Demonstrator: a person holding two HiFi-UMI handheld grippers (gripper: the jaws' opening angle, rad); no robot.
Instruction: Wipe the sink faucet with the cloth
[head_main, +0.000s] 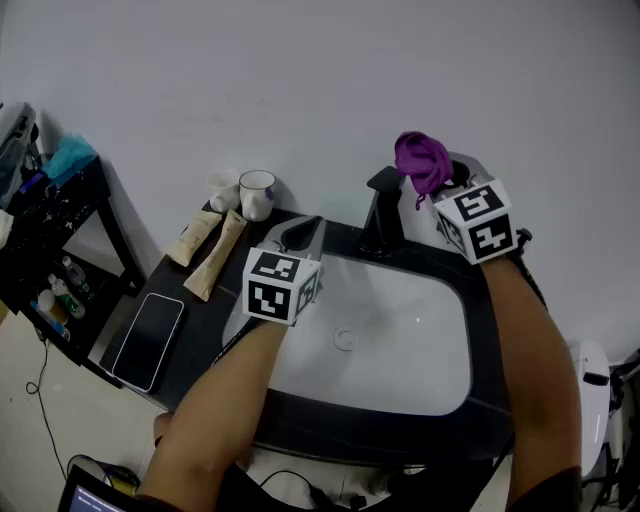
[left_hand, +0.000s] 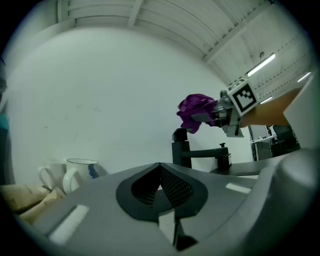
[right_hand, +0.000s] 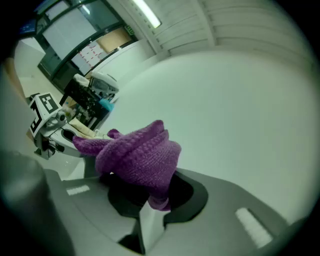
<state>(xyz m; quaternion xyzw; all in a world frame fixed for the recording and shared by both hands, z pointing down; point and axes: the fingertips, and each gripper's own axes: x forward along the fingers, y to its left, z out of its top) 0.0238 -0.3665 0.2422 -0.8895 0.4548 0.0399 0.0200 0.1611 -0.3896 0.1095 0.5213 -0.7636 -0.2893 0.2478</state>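
Right gripper clamps cloth above faucet; left gripper closed, empty, over sink.

Left tool cube: black-and-white squares, no letters or digits.
Right tool cube: same kind of pattern.
Tubes: print unreadable.
Mug: blue mark, illegible.

1. Left tool: jaws together.
2. Black faucet stands upright beyond it.
3. Right tool clamps purple cloth just above faucet top.
4. White mugs at surface's back edge, against wall.
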